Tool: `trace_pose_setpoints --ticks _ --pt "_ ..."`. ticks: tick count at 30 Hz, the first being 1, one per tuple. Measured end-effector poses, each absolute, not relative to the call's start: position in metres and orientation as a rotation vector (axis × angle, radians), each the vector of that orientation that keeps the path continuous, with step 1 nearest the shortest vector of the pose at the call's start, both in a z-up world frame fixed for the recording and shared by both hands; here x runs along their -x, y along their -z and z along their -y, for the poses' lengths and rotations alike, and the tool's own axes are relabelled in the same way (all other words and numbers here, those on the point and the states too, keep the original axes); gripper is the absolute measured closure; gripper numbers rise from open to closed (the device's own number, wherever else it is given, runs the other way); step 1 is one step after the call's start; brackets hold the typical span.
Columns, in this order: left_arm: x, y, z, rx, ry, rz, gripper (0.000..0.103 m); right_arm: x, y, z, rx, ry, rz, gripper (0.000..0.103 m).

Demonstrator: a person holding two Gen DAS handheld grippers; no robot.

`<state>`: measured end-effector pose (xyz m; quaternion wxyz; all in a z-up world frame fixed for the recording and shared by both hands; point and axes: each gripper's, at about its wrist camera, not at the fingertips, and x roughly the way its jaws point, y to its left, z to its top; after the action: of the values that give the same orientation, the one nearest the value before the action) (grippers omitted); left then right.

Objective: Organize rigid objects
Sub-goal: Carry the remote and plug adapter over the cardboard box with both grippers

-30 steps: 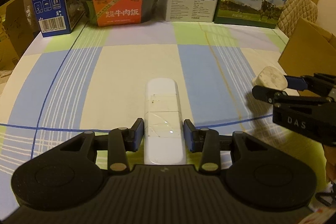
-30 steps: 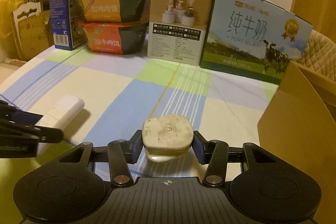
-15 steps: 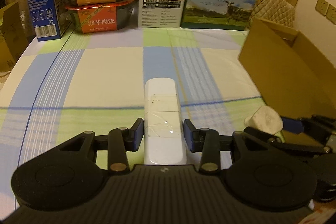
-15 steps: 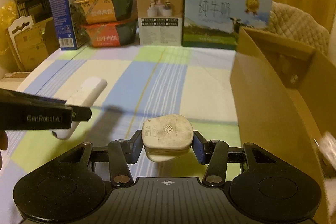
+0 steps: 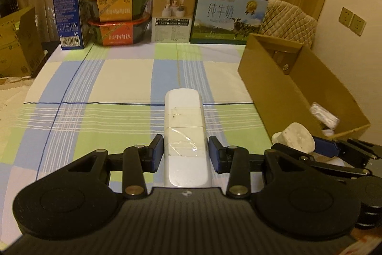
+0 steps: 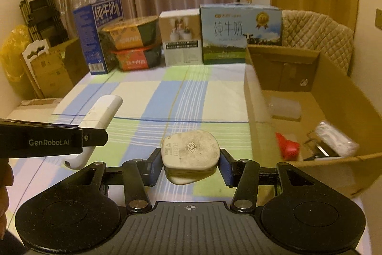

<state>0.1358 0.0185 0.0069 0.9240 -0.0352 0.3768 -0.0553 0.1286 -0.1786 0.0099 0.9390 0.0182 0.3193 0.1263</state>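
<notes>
My left gripper (image 5: 185, 154) is shut on a long white bar-shaped device (image 5: 184, 121) wrapped in clear tape, held above the checked tablecloth (image 5: 114, 92). The right gripper (image 6: 189, 165) is shut on a grubby white three-pin plug (image 6: 189, 154), also lifted off the cloth. In the left wrist view the plug (image 5: 296, 138) and the right gripper (image 5: 308, 147) show at the lower right, beside the open cardboard box (image 5: 269, 87). In the right wrist view the white device (image 6: 100, 115) and the left gripper's black finger (image 6: 55, 141) come in from the left.
The cardboard box (image 6: 334, 78) at the table's right holds a clear plastic container (image 6: 285, 108), a red object (image 6: 287, 146) and a white wrapped item (image 6: 334, 139). Milk cartons (image 6: 238, 34), a white box (image 6: 180, 37) and stacked meal bowls (image 6: 133, 44) line the far edge.
Both grippers rose and drew back with their loads. The cardboard box has come into view at the right and now shows its inside.
</notes>
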Motion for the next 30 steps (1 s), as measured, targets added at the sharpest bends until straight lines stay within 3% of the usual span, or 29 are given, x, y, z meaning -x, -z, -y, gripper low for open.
trace_pose_setpoints --ticks 12,30 --pt "-0.089 -0.034 0.005 0.081 0.141 -0.75 0.068 -0.084 -0.036 0.211 -0.057 -0.215 -0.602 0.057" --pt "-0.096 -0.048 0.09 0.042 0.302 -0.743 0.068 -0.068 -0.054 0.311 -0.134 -0.019 -0.559 0.056"
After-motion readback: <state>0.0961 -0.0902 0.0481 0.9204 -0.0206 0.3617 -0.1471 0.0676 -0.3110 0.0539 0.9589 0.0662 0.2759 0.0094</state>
